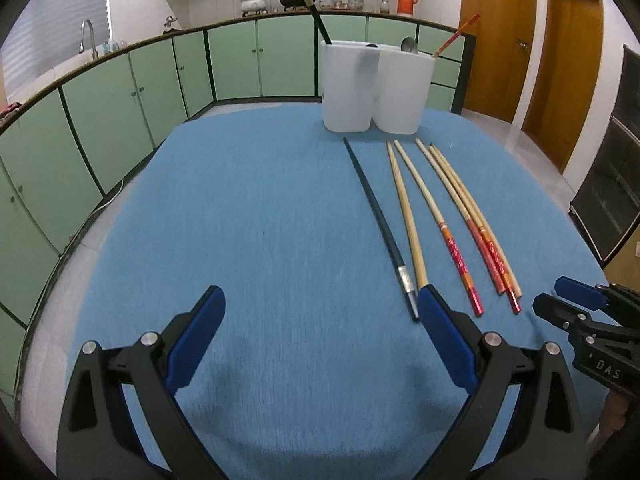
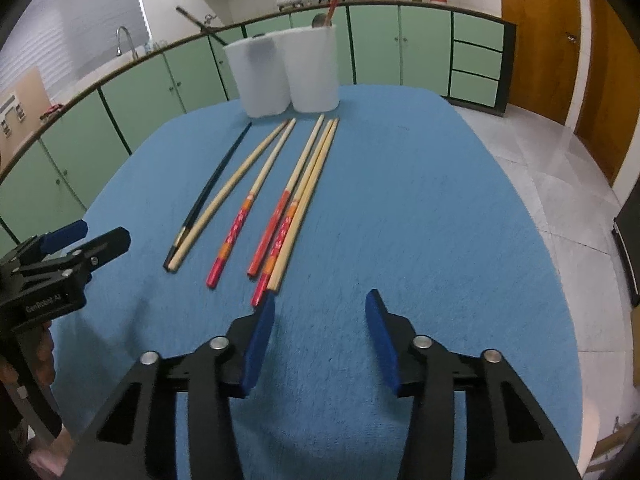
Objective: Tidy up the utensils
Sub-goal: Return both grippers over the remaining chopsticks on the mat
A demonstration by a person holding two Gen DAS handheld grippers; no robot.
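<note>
Lying loose on blue tablecloth [image 2: 420, 200]: one slim black chopstick [image 2: 212, 184] and five pale bamboo chopsticks [image 2: 308, 184], three red-ended, just in front of twin white plastic utensil holders [image 2: 288, 72]. Holders already carrying a black chopstick, a red one and a spoon. Approaching for next pick, likely. Right gripper [image 2: 320, 312] sitting just beside nearest red end, fingers partly apart, gripping nothing. Left gripper [image 1: 320, 308] gaping wide, empty, near black chopstick's butt. Needing a pinch on one stick only. Holder contents mostly hidden; hands cut off at edges.

Six chopsticks [image 2: 256, 200] lie side by side on the desk [image 2: 420, 200], before two holders [image 2: 286, 74] apparently touching.
</note>
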